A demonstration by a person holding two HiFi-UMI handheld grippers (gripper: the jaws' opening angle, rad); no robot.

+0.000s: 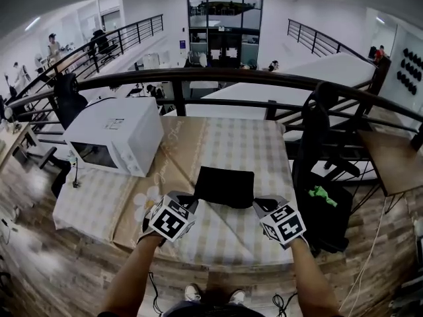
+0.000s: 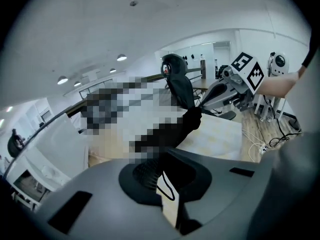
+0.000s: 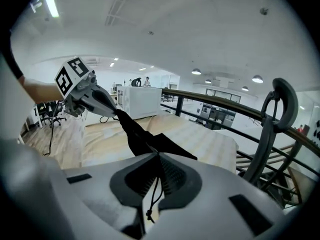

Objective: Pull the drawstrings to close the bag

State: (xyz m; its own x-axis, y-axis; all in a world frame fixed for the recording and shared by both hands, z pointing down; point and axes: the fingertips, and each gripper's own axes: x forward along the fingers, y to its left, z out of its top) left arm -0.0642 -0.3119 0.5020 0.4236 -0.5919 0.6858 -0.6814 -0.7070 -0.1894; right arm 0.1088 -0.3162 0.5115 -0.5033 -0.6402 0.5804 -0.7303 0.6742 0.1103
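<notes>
A black drawstring bag lies on the checked tablecloth, with its mouth side toward me. My left gripper is at the bag's near left corner and my right gripper at its near right corner. In the left gripper view the jaws are shut on a thin black drawstring that loops out behind them, and the bag stretches away to the right gripper. In the right gripper view the jaws are shut on the other drawstring, whose knotted end hangs down. The bag runs taut to the left gripper.
A white microwave stands on the table's left part. A dark railing runs behind the table. To the right stand a dark rack, a black case with a green thing and a wooden side table. Cables lie on the floor.
</notes>
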